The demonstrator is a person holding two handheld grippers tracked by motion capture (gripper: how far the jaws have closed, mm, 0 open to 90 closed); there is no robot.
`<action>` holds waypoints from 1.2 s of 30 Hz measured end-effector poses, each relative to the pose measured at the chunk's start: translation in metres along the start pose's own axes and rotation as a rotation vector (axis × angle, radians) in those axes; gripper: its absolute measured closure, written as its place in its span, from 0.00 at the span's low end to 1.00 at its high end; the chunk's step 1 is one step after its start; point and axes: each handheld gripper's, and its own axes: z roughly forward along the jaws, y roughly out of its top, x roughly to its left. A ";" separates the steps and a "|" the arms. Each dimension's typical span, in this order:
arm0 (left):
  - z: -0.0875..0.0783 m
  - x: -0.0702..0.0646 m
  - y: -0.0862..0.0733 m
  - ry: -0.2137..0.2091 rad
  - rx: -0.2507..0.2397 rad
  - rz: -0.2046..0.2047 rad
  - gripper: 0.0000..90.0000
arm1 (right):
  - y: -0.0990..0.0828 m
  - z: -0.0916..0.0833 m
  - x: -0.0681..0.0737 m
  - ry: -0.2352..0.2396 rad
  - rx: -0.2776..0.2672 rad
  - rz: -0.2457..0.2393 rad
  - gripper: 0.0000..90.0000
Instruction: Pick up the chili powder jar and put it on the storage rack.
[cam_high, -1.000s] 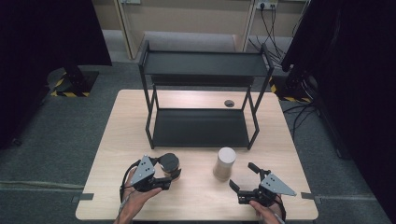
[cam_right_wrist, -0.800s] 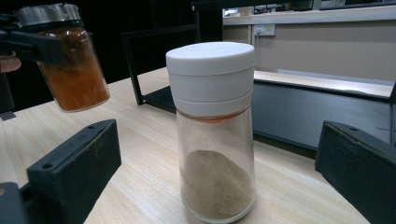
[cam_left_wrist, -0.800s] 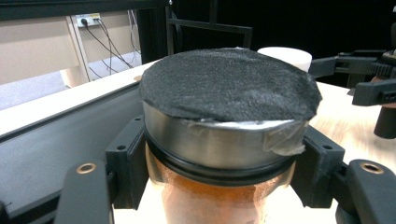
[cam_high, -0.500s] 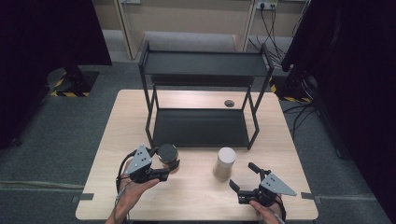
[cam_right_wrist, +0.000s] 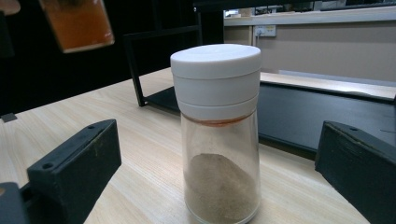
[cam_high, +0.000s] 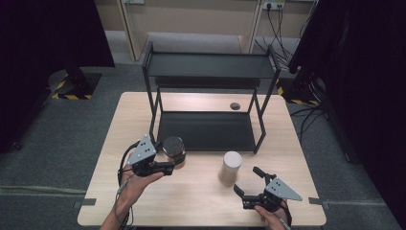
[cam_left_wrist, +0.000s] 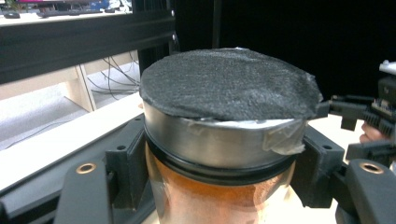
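Your left hand (cam_high: 139, 184) holds the left claw (cam_high: 168, 166) level above the desk (cam_high: 201, 201), pinching the amber jar (cam_high: 174, 151) below its lid. Your right claw (cam_high: 245, 187) rests spread, just beside the white-capped shaker (cam_high: 230, 167).

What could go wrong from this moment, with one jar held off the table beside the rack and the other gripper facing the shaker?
1. The left gripper is shut on the jar below its lid, near the top; the amber-filled body hangs beneath, so it might tilt or slip.
2. The jar is close to the black rack; its front post or shelf edge could catch it.
3. The right gripper stands open before the tall, narrow shaker; an off-centre approach might topple it.
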 end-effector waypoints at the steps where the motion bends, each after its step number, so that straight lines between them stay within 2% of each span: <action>1: 0.000 0.001 0.002 -0.001 -0.005 -0.003 0.35 | 0.000 0.000 0.000 0.001 -0.001 0.000 0.01; 13: 0.006 0.012 0.040 0.006 0.018 0.013 0.35 | -0.001 0.000 -0.001 0.000 0.000 0.004 0.01; 23: 0.010 0.019 0.068 0.015 0.014 0.017 0.35 | -0.002 -0.001 -0.002 -0.002 -0.002 0.007 0.01; 31: 0.011 0.022 0.090 0.042 0.016 0.008 0.35 | -0.002 -0.001 -0.003 0.000 -0.002 0.016 0.01; 36: 0.010 0.029 0.105 0.054 0.014 -0.007 0.35 | -0.002 -0.001 -0.003 0.000 -0.002 0.016 0.01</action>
